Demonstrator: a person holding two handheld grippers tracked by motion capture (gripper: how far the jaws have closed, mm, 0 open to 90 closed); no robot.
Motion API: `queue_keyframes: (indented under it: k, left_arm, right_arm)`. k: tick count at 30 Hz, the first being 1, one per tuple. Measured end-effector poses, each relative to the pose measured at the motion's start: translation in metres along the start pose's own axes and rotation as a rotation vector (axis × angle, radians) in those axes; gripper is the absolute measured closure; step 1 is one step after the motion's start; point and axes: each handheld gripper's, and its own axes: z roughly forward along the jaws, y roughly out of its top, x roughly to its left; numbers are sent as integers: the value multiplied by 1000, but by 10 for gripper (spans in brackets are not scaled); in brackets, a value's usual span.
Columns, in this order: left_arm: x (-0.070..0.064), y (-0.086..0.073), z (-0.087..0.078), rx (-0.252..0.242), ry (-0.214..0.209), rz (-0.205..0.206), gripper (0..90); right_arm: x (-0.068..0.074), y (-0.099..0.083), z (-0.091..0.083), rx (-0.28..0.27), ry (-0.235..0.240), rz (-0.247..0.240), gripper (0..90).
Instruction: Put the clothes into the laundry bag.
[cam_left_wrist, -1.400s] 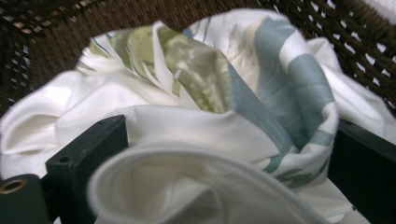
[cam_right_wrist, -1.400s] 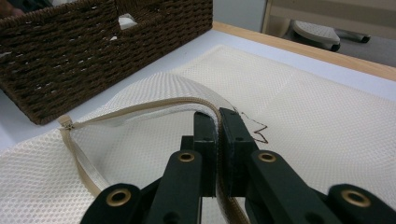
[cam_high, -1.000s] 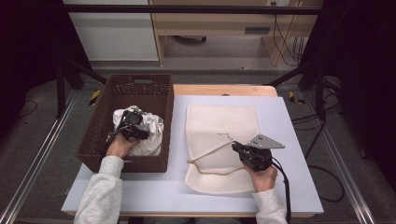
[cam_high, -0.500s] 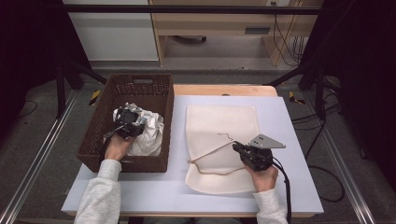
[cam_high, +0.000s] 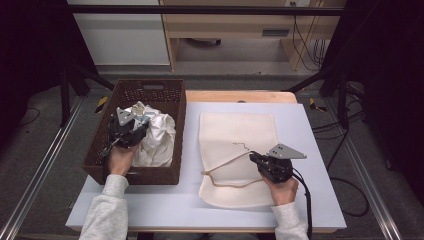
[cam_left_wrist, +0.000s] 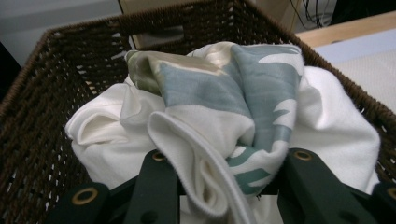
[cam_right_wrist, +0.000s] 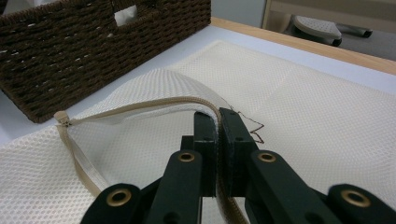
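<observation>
Bare white tabletop (cam_high: 320, 150) is lying open at the right and along the bottom of the high view. At left, the wicker basket (cam_high: 177, 145) walls are boxing in the bundled cloth (cam_high: 157, 137). The mesh bag (cam_high: 240, 140) is covering the centre, its zipper edge (cam_right_wrist: 140, 105) standing lifted.

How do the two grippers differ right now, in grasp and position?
The left gripper is inside the wicker basket, jaws closed on a bunched cloth with white and blue-green print. The right gripper is over the table, pinching the zipper edge of the flat mesh laundry bag and lifting its opening. The left's jaws stand apart around thick fabric; the right's are almost touching. Both hold textile.
</observation>
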Motion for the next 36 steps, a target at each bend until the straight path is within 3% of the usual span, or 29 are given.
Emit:
queue_keyframes:
  k: [12,17,36]
  left_arm:
    - [13,3,-21,-176,-8,-112,677]
    - [18,5,-33,-253,-2,-139,678]
    - [28,61,-93,-494,3,-151,682]
  right_arm:
    - [-2,0,0,-2,1,13,866]
    - [-2,0,0,-1,1,7,866]
    - [-3,1,-2,-11,-2,14,866]
